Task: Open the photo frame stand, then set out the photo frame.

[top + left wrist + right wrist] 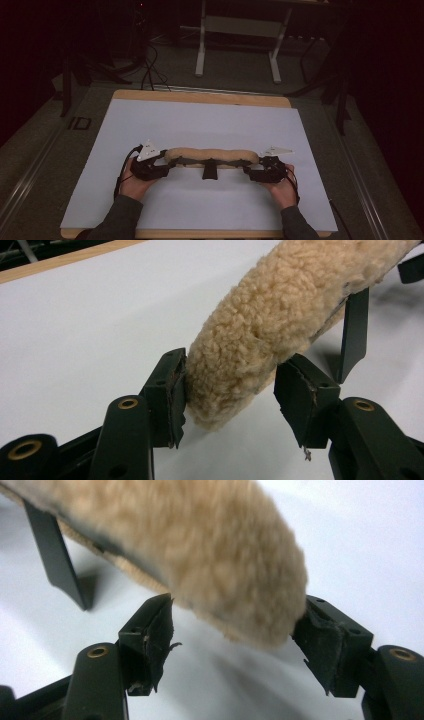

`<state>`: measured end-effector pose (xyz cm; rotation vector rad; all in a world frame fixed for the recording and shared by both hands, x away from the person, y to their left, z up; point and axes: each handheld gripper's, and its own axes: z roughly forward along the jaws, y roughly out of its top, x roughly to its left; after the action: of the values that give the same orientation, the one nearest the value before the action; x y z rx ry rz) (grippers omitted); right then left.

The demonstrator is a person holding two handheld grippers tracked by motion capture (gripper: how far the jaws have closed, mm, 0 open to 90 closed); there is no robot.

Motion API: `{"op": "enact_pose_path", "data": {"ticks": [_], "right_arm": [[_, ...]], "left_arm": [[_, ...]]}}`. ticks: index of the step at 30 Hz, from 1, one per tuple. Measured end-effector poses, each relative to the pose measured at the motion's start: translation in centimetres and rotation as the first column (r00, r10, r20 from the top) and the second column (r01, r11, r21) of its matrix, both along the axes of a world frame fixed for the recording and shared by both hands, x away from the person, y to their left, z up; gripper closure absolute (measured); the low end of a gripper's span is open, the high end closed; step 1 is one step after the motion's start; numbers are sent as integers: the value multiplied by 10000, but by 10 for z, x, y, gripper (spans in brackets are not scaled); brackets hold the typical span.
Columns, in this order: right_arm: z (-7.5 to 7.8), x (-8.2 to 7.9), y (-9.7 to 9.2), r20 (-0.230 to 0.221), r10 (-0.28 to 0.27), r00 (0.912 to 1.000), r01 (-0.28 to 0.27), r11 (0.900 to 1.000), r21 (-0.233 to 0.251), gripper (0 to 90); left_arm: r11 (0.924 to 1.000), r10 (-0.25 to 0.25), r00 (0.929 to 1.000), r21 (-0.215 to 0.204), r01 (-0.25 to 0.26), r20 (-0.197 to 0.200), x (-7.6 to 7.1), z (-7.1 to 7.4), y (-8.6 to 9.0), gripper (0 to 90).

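White-covered wooden table in a dark room bearing a long tan fleecy pad, its ends between the spread left claw and right claw; gripper views reveal its black strap.

Both hands are reaching forward, level, facing inward. The left gripper and right gripper are standing with jaws apart.
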<state>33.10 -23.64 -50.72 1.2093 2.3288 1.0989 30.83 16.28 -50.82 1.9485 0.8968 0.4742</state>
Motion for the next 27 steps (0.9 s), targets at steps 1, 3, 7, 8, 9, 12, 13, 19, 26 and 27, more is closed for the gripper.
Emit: {"op": "enact_pose_path", "data": {"ticks": [1,3,7,8,9,12,13,19,26,27], "right_arm": [[-1,-2,-1,-8,9,10000,-9,10000,34,316],[-2,-5,-3,-108,-74,9999,74,9999,71,310],[-2,-11,-7,-235,-257,9994,262,9994,224,291],[-2,-12,-6,-237,-253,9994,256,9996,147,285],[-2,-12,-6,-237,-253,9994,256,9996,147,285],[0,-16,-5,-245,-248,9994,249,9997,7,278],[0,-17,-4,-210,-270,9994,270,9996,11,277],[2,-21,-6,-290,-315,9991,316,9995,9,276],[2,-26,-8,-451,-253,9987,250,9996,-91,277],[2,-27,-8,-477,-219,9986,218,9998,-40,277]], "left_arm": [[10000,0,10000,0,0,0,0,0,0,482],[10000,-23,10000,-2,23,-31,0,0,1,487],[10000,-31,9999,-76,31,-101,-1,0,2,488],[10000,-67,9999,-50,67,-110,-1,0,2,487],[10000,-67,9999,-50,67,-110,-1,0,2,486],[9999,-85,9998,-97,83,-180,-2,0,3,487],[9999,-78,9998,-97,76,-184,-2,0,3,488],[9997,-54,9996,-257,46,-295,-5,2,5,492],[9973,-34,9998,-733,21,-173,-11,7,15,487],[9967,-14,9999,-817,3,-135,-12,8,16,480]]}}
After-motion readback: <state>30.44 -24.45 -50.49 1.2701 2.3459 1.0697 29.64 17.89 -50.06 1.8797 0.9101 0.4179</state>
